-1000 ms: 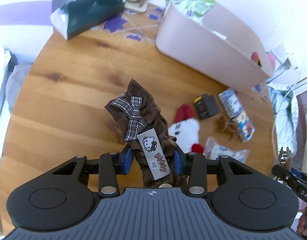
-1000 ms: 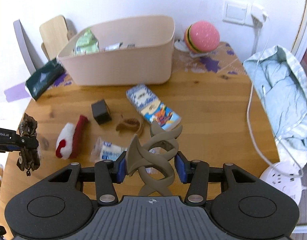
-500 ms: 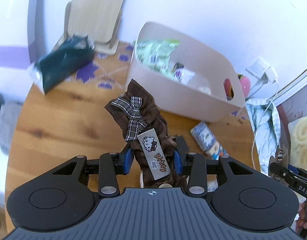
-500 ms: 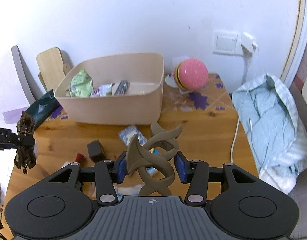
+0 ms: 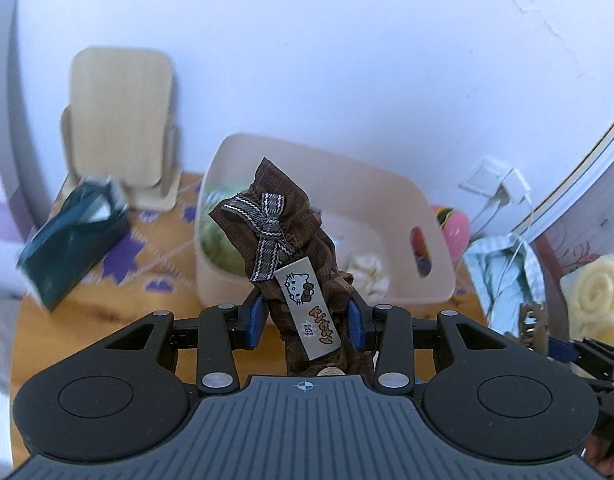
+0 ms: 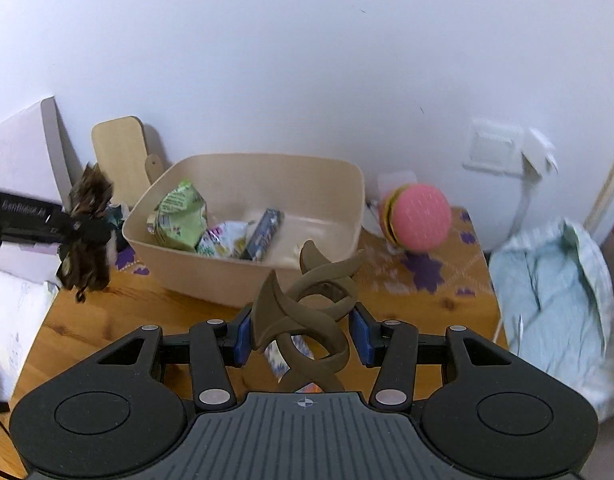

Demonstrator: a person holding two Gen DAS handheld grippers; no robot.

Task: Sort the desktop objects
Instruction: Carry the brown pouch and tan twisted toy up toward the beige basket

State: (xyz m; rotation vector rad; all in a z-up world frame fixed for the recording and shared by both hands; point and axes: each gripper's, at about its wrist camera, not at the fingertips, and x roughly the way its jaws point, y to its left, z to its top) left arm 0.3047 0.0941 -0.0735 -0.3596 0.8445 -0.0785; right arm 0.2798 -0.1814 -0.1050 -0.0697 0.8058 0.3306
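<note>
Aloft, both items carried toward the beige bin (image 6: 243, 240).
Left gripper (image 5: 305, 320) clamped on the brown plaid hair accessory (image 5: 291, 248) near its lower end, leaving bow and label clear; held above the wooden table (image 5: 107, 304), short of the bin, presumably for a drop over the near rim. Right gripper (image 6: 303, 334) clamped on the brown claw clip (image 6: 307, 304), pinched across its sides, likewise raised before the bin. Snack packets (image 6: 179, 216) already lodged inside; pink burger toy (image 6: 419, 216) parked beside the bin.
</note>
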